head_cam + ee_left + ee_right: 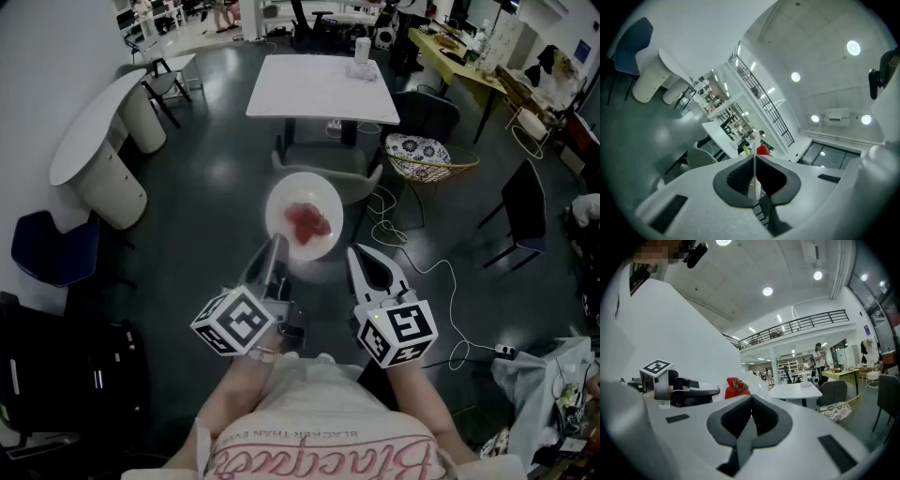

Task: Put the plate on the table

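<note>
A white plate (305,217) with red strawberries (307,223) on it hangs over the dark floor in front of me. My left gripper (275,248) is shut on its near left rim. In the left gripper view the thin rim (753,161) stands edge-on between the pads (740,178), with the strawberries (762,150) beyond. My right gripper (362,258) is beside the plate's near right edge, shut and empty, its pads meeting (751,404). The strawberries (736,386) show to its left. The white table (323,86) stands further ahead, past the plate.
A small container (363,49) stands on the table's far edge. Grey chairs (328,173) sit at its near side, and a wicker seat with a patterned cushion (422,155) stands to the right. Curved white counters (94,131) line the left. Cables (427,272) lie on the floor.
</note>
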### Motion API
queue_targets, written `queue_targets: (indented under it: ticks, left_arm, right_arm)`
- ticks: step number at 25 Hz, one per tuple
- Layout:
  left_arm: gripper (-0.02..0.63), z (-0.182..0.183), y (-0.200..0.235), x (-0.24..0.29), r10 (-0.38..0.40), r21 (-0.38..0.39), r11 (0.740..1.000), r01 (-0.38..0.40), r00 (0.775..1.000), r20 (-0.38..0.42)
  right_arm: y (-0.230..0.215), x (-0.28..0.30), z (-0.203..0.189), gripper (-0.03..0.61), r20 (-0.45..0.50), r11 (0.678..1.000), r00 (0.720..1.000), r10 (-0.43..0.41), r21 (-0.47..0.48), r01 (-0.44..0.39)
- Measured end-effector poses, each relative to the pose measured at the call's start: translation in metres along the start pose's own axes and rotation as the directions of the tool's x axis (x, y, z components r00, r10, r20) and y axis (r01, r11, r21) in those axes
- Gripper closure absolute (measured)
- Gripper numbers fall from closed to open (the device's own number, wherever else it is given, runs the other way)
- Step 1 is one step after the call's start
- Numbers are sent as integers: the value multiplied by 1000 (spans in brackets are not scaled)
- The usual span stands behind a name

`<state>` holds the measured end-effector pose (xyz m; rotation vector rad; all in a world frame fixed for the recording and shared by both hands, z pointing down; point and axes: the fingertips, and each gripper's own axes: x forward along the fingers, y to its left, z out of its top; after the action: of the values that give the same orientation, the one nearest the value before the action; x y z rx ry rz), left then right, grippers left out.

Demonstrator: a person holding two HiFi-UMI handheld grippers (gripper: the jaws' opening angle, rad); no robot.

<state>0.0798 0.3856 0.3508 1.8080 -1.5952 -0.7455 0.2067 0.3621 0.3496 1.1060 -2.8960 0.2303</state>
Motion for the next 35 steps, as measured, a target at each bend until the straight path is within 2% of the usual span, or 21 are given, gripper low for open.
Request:
queue_targets:
  ticks: [12, 15, 19, 22, 27, 35]
  left_arm:
    - [600, -14, -16, 6, 2, 9, 1000, -2, 1000, 7]
    - [600, -19, -19, 8, 14, 5, 1000, -14, 1000, 10]
    - [600, -23, -23, 6, 28, 6, 1000, -28, 999, 35]
    - [600, -25, -22, 11, 35, -1, 999, -35, 998, 57]
    - [600, -18, -17, 23, 43, -3, 999, -43, 996, 77]
    - [600, 7, 16, 74, 30, -24, 999, -29, 997, 68]
  right_arm:
    - [-18, -11, 2, 575, 0, 1000, 1000, 22, 3, -22]
    - [-25, -13, 2, 575, -2, 999, 999, 39, 10, -39]
    - [-35, -14, 1, 575, 14, 994, 997, 81, 69, -82]
    - [-44, -12, -3, 575, 7, 993, 995, 98, 62, -98]
    - [-49, 4, 1, 575, 13, 989, 991, 131, 70, -132]
    - [-68, 66, 3, 575, 18, 990, 992, 122, 74, -123]
